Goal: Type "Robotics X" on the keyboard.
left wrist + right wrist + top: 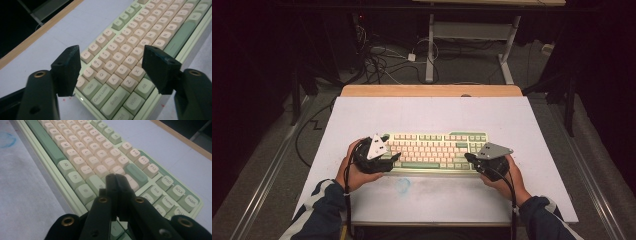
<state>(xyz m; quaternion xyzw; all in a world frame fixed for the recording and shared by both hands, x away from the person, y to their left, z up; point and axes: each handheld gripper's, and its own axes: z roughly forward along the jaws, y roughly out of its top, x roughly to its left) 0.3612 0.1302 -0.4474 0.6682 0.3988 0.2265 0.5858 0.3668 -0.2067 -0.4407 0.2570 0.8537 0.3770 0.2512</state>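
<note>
The keyboard [437, 151] is pale green with cream and sage keys — black tongs [111, 71], white table [437, 112].

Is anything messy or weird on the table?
Yes, a little: a faint blue smudge stains the white table cover just in front of the keyboard, near the person's side. The keyboard itself lies straight and looks undamaged.

The left gripper [111, 72] is hovering with its fingers [67, 71] spread wide over the keyboard [130, 50], nothing between them; the keyboard is lying on the white table [62, 32], whose wooden far edge is showing.
</note>
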